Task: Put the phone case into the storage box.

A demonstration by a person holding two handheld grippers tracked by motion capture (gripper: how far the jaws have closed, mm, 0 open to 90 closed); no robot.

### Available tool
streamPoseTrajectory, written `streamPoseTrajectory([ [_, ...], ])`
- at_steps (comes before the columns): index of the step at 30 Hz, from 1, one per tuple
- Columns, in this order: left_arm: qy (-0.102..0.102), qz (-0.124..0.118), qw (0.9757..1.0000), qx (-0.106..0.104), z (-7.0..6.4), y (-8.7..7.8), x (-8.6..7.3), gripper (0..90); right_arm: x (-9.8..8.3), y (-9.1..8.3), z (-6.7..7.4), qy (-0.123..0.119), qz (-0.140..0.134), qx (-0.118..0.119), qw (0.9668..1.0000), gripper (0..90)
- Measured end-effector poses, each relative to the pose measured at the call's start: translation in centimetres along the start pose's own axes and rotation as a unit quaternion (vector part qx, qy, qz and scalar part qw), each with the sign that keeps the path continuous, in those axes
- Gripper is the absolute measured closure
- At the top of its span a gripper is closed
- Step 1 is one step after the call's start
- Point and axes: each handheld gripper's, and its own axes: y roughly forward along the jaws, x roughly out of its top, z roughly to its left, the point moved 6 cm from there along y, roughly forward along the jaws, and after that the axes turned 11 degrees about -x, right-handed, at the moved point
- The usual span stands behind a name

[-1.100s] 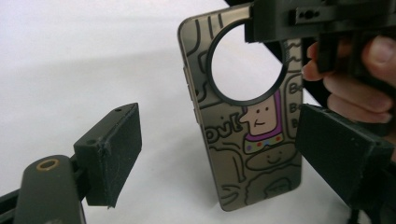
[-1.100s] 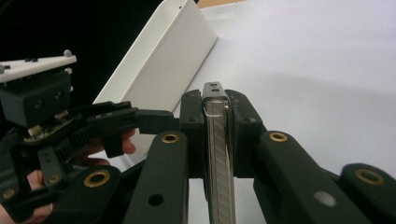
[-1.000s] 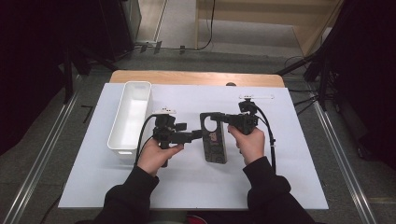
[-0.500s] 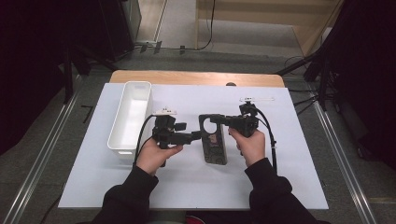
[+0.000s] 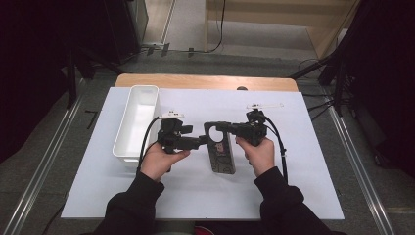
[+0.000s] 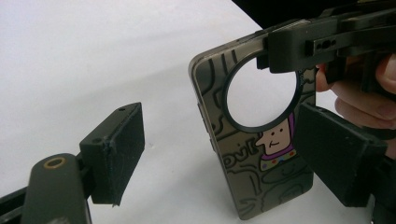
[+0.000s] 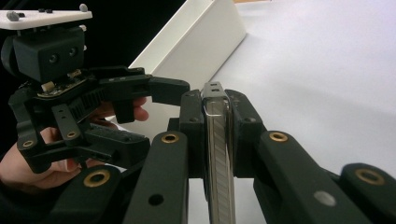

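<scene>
- A white mat (image 5: 195, 191) covers the table, with grey floor and dark gear all round; on the mat everything sits in the middle band.
- Nearest the person, the two hands hold their grippers level and pointing at each other across the phone case (image 5: 220, 149).
- The case is a thin, dark, see-through shell with cartoon prints and a big round camera hole near its top; its lower end appears to rest on the mat, its top end is lifted.
- The right gripper (image 7: 216, 126) is clamped tight on the case's top edge, one pad on each face.
- The left gripper (image 6: 224, 149) has its jaws spread on either side of the case, pads clear of it; they have just narrowed a little, with the case between them.
- The case looks light, stiff enough to stay flat, yet likely to flex around the hole, and its glossy faces may slip.
- A safer hold is probably across the two faces at a solid edge, away from the hole's rim.
- Farther off, left of the hands, lies a long white bin (image 5: 137, 120).
</scene>
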Motion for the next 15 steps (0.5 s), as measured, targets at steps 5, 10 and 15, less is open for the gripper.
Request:
streamPoseTrajectory([
  [5,-0.004,0.001,1.0000,-0.005,0.2,-0.1,0.0,16.5,0.0,0.1,0.4,-0.004,-0.003,0.004,1.0000,76.9],
  [10,-0.011,0.004,0.9999,-0.001,0.4,-0.1,0.0,19.1,-0.1,0.2,0.8,-0.009,-0.003,0.008,0.9999,76.9],
  [15,-0.009,0.017,0.9998,0.007,0.6,0.2,-0.1,19.2,-0.2,0.4,1.3,-0.013,-0.002,0.013,0.9998,76.9],
])
